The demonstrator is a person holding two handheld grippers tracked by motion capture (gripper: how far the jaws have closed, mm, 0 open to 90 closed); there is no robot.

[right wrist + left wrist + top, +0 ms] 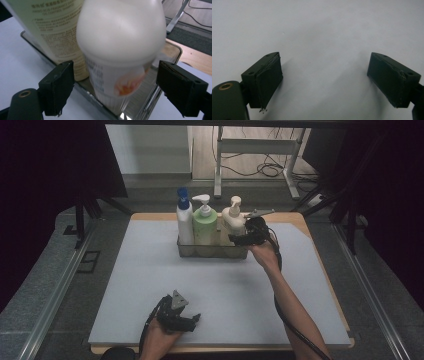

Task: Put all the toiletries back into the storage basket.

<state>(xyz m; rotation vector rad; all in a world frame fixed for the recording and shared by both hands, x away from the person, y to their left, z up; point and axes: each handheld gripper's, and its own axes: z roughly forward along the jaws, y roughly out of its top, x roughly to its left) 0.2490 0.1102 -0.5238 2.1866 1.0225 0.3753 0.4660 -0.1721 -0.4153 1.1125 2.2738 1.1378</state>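
Three pump bottles stand in a clear tray (212, 252) at the back of the mat: a white one with a blue pump (184, 220), a pale green one (205, 226) and a cream one (233, 219). My right gripper (238, 238) is at the tray's right end, open. In the right gripper view its jaws (115, 87) stand either side of the cream bottle (120, 37) with a gap on each side, the green bottle (55, 25) beside it. My left gripper (192, 320) rests near the front edge, open (324, 82) over bare mat.
A grey mat (150, 285) covers the wooden table (295, 217). Behind the table stand a metal frame (260, 150) and loose cables on the floor. Dark curtains hang at both sides.
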